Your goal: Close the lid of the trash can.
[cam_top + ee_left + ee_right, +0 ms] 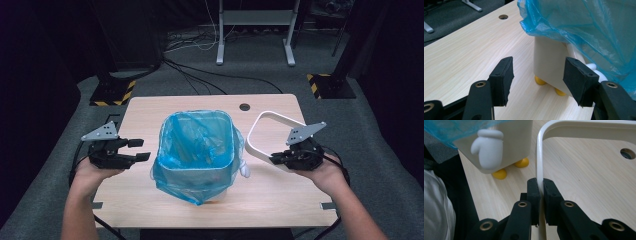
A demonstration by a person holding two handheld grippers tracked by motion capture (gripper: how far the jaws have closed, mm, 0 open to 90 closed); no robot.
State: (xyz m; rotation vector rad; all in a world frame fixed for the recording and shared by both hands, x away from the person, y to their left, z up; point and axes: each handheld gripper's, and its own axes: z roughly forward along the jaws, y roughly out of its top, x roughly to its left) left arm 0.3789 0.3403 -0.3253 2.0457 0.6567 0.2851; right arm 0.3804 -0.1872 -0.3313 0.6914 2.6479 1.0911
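Right of the white bin, we clamp the white ring between the right gripper fingers, raised off the worktop. Left of the bin, our left gripper fingers stand open, empty.

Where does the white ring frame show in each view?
High view: white ring frame right of the bin, in the right gripper.
Left gripper view: not in it.
Right gripper view: rising from the jaws, centre.
Shared landmark: the table's round hole.
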